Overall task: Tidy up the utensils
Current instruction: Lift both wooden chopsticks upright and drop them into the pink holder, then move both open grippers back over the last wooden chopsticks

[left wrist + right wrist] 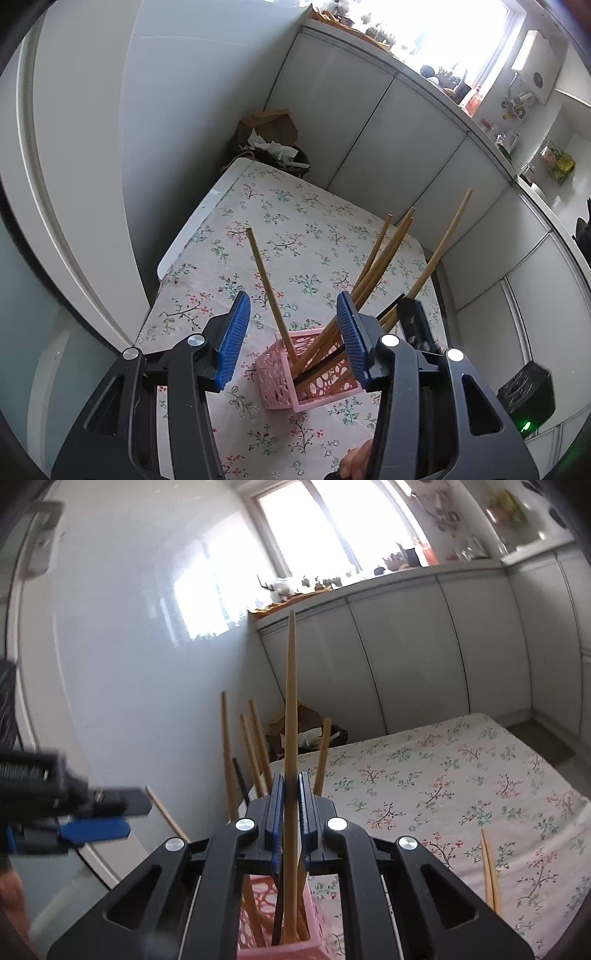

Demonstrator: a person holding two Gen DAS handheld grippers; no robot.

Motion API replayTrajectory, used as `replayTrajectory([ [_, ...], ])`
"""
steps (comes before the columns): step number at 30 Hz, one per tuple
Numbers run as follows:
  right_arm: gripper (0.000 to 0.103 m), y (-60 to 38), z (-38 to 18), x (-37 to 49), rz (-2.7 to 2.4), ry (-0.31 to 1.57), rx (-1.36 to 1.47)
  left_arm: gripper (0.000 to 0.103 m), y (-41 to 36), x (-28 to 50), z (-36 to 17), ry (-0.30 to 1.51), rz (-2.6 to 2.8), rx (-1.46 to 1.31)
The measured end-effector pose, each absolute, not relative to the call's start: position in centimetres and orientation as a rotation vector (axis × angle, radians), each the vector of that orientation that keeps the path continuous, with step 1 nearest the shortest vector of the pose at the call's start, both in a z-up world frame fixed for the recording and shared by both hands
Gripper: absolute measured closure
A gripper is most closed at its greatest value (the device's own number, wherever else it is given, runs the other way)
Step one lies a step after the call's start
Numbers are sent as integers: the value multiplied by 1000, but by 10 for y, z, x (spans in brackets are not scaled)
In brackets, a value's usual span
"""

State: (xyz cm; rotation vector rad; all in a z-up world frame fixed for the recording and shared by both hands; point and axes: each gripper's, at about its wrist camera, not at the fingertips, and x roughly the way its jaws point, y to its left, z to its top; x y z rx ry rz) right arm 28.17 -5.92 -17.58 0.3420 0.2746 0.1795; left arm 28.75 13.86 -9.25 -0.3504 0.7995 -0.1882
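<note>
A pink lattice basket [280,384] stands on the floral tablecloth [295,221] and holds several wooden chopsticks [380,254] and a black one. My left gripper [293,306] hovers just above it, blue pads apart and touching nothing. My right gripper [291,779] is shut on one upright wooden chopstick [290,701], whose lower end reaches into the basket [251,934]. In the left wrist view that gripper [413,317] shows behind my right finger, with its chopstick [443,240] slanting up. Two more chopsticks [489,878] lie on the cloth at the right. The left gripper [96,827] appears blurred at the left.
White cabinet doors [369,140] run along the table's far side under a cluttered counter. A brown paper bag and a rubbish bin [273,140] sit past the far table end. A black device with a green light [524,398] is low at the right. A hand [358,458] shows below.
</note>
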Motion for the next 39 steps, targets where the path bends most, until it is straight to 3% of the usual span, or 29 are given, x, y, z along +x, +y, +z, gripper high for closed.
replayTrajectory([
  [16,92,-61,-177,273,293,447,281,57,130,283,-91,792,-195,-319],
  [24,64,-113,-131,266,287,506,284,57,125,282,-90,795,-217,-310],
  [29,60,-164,-116,274,181,681,266,57,101,275,-83,804,-258,-247],
  [36,60,-231,-191,281,62,1021,367,54,40,261,-88,819,-324,-115],
  [39,68,-242,-228,290,54,1159,416,54,12,250,-92,832,-376,-64],
])
